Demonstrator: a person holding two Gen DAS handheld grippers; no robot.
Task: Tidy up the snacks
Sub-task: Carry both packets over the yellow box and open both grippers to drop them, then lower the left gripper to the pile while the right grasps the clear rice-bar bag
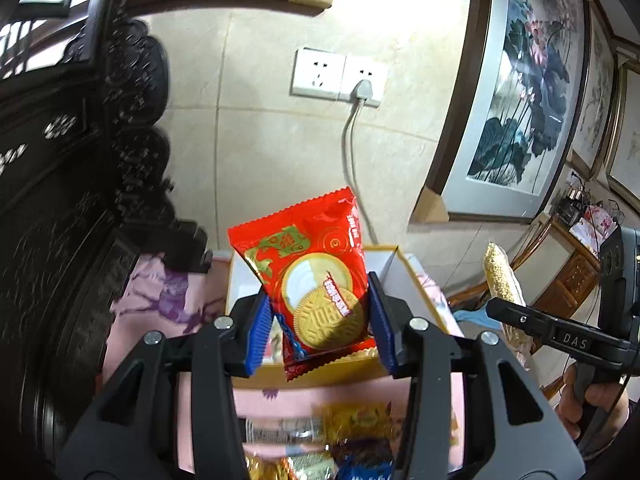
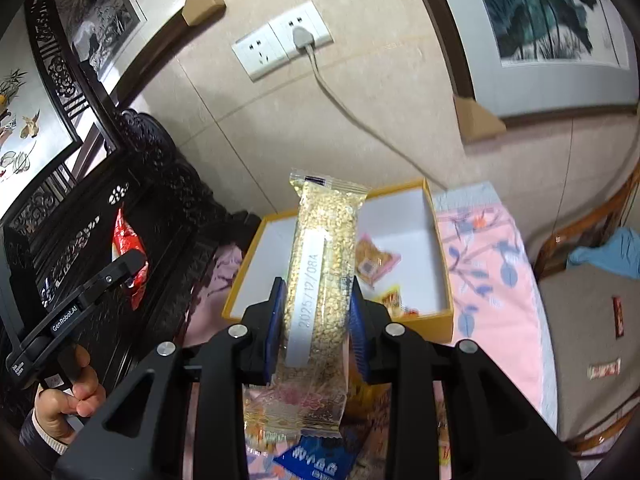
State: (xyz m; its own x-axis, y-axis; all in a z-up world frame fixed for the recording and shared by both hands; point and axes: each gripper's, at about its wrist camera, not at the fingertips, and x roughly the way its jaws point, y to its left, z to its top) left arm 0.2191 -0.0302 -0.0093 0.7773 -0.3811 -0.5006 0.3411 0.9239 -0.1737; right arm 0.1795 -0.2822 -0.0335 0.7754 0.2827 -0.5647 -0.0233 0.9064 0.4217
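The left gripper (image 1: 320,320) clamps a red foil biscuit packet (image 1: 310,264); the right gripper (image 2: 316,322) clamps a clear, upright grain bar (image 2: 322,264). The yellow-rimmed white box (image 2: 434,216) lies directly ahead, below both.

box (image 2: 440,312) on table by wall | two packets (image 2: 376,260) inside | loose snacks (image 1: 352,420) in front

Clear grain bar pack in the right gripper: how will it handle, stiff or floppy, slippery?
The grain bar pack probably holds stiff: it stands upright above the right gripper without sagging. Its clear glossy film looks slippery, so it may slide between the pads. The pressed grains seem brittle; a hard squeeze or drop into the yellow box could crumble them.
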